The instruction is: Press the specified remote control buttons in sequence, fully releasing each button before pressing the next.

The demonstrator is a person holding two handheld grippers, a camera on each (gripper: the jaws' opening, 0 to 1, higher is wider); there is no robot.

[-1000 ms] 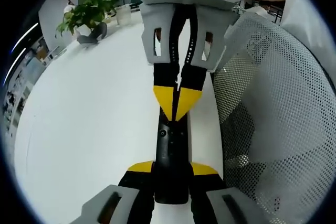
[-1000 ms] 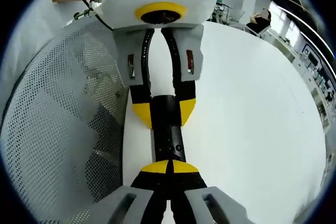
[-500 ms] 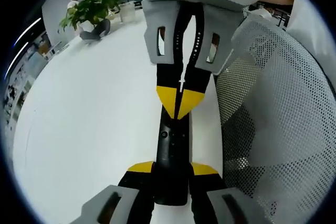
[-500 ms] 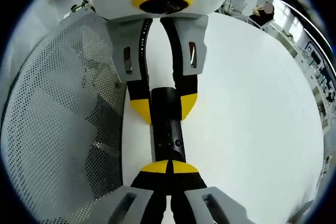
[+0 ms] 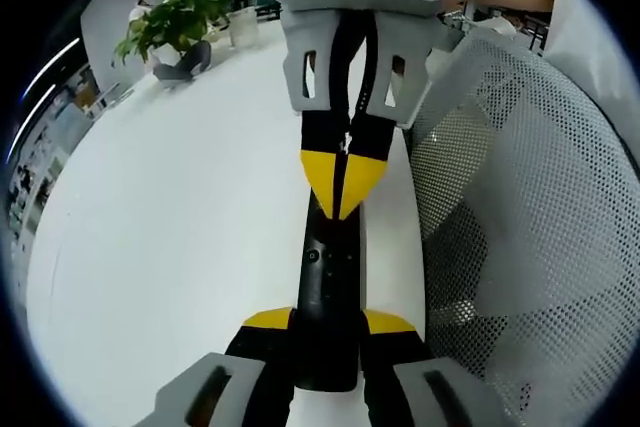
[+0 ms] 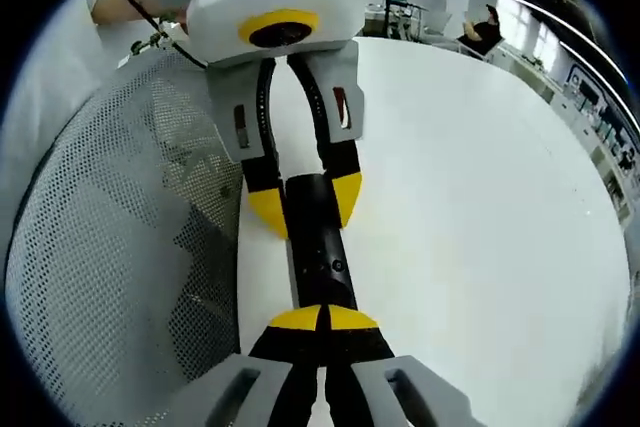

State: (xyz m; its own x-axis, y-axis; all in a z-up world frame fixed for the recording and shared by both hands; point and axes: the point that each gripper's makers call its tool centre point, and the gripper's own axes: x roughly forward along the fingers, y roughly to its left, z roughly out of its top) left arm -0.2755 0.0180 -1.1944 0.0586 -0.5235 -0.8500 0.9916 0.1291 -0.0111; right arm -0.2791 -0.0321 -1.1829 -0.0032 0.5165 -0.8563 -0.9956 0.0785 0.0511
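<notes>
**Remote pinched at one end, poked at the other**

So, going left to right in the left gripper view: there's a potted plant (image 5: 175, 22) way off at the far edge of the white table (image 5: 150, 237), then the black remote control (image 5: 327, 292) running straight up the middle near the table's edge, then a white mesh chair back (image 5: 520, 227) taking the whole right side. The left gripper (image 5: 328, 325) has its yellow-tipped jaws clenched on the near end of the remote, one jaw on each side. The right gripper (image 5: 343, 182) comes in from the top, jaws pressed together into one point, and that point sits on the far part of the remote's top face.

In the right gripper view it's flipped: mesh chair back (image 6: 110, 247) on the left, remote control (image 6: 318, 252) in the middle, table (image 6: 480, 207) on the right. The right gripper (image 6: 324, 318) tips are closed flat together, resting on the remote's near end, while the left gripper (image 6: 305, 202) grasps the far end between its jaws.
</notes>
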